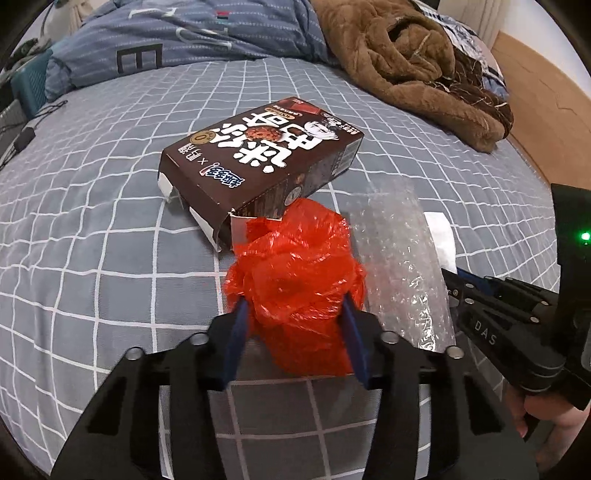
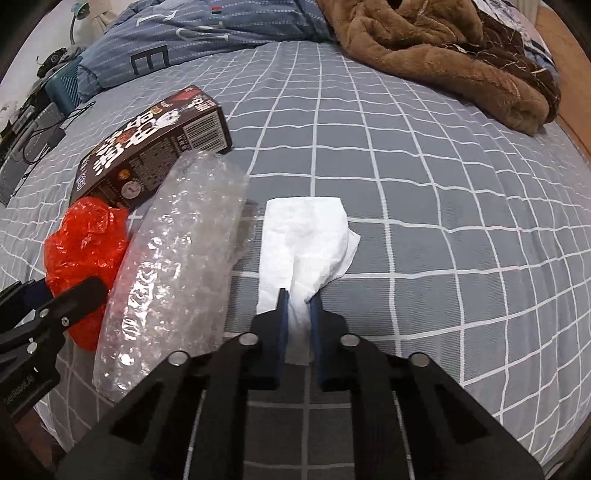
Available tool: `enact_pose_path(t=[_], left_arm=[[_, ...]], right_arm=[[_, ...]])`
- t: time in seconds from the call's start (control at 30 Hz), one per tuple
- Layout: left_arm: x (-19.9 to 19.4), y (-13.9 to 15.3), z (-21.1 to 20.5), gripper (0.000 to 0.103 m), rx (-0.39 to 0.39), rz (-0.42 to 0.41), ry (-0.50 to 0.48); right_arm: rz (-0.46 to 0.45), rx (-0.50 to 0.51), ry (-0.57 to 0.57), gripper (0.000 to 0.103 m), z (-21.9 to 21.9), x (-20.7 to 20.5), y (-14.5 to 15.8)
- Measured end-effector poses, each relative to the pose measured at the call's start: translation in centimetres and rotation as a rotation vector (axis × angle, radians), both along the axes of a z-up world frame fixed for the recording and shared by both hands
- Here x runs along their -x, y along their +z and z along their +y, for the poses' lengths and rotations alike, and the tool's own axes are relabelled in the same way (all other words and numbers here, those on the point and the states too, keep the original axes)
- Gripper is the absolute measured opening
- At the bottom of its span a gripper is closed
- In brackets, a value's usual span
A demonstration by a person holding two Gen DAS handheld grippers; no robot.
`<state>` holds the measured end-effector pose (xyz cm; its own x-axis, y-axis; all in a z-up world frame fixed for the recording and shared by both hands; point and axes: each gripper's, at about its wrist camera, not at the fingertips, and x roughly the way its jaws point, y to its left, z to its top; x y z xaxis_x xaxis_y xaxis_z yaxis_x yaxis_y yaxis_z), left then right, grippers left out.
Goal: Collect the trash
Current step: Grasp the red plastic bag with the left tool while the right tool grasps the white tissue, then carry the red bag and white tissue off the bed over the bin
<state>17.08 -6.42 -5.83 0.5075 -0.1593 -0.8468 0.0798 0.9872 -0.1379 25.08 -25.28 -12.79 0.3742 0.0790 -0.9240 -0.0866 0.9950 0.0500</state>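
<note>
On the grey checked bed lie a crumpled red plastic bag [image 1: 295, 280], a brown snack box [image 1: 258, 162], a roll of bubble wrap [image 1: 402, 266] and a white tissue [image 2: 306, 240]. My left gripper [image 1: 295, 306] has its blue fingers pressed on both sides of the red bag. My right gripper [image 2: 299, 295] is closed on the near end of the tissue. The red bag [image 2: 85, 251], box [image 2: 147, 147] and bubble wrap [image 2: 177, 280] also show in the right wrist view, left of the tissue.
A brown fleece blanket [image 1: 424, 62] is heaped at the far right of the bed. A blue striped duvet [image 1: 177, 33] lies at the back. A teal crate [image 1: 29, 81] and cables sit off the bed's left edge.
</note>
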Motion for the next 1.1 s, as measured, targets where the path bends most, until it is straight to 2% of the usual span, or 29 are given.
enact_pose_path(t=[0.07, 0.23, 0.63, 1.1], left_arm=[[0.3, 0.2, 0.2, 0.034, 0.007, 0.001, 0.012], [1.2, 0.8, 0.5, 0.029, -0.009, -0.006, 0.014], [5.1, 3.9, 2.0, 0.028, -0.018, -0.037, 0.034], [12.2, 8.0, 2.4, 0.028, -0.023, -0.077, 0.057]], right_arm=[[-0.003, -0.005, -0.003, 0.006, -0.1, -0.1, 0.2], [-0.024, -0.019, -0.014, 0.005, -0.5, 0.5, 1.3], [-0.087, -0.023, -0.019, 0.005, -0.7, 3.5, 6.1], [-0.149, -0.024, -0.022, 0.005, -0.1, 10.7, 11.6]])
